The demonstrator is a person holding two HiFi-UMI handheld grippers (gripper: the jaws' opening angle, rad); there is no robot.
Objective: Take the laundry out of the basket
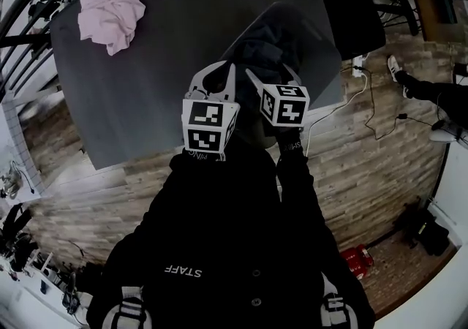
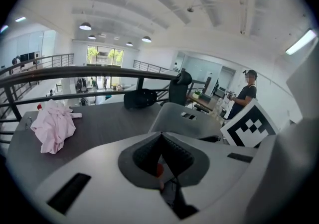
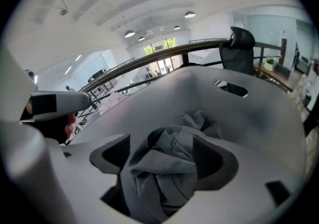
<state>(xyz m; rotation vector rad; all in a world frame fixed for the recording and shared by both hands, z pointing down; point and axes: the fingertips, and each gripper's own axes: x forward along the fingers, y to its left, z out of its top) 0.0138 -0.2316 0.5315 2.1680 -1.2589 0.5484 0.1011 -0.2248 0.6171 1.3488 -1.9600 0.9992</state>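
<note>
The right gripper [image 3: 164,161] points down into the grey basket [image 3: 209,93]. Its 2 jaws stand wide, with crumpled grey laundry [image 3: 167,168] lying between them; the pads do not press on the cloth. The laundry sits inside the basket, bunched in folds.

The left gripper [image 2: 162,156] hovers just beside the right one, near the basket's rim. Its 2 jaws are closed together with nothing gripped. In the head view both grippers sit side by side over the basket, each carrying 1 marker cube, in front of the person's black top.

The basket rests on the near right part of a dark grey table [image 1: 168,72]. Well apart from it, at the table's far left corner, lies 1 rumpled pink garment [image 1: 111,13], out of the basket and flat on the tabletop.

Beyond the table runs a dark railing [image 2: 99,72], with a black office chair [image 2: 179,86] behind the far edge. Farther off, 1 person [image 2: 246,93] in dark clothes stands by a desk.
</note>
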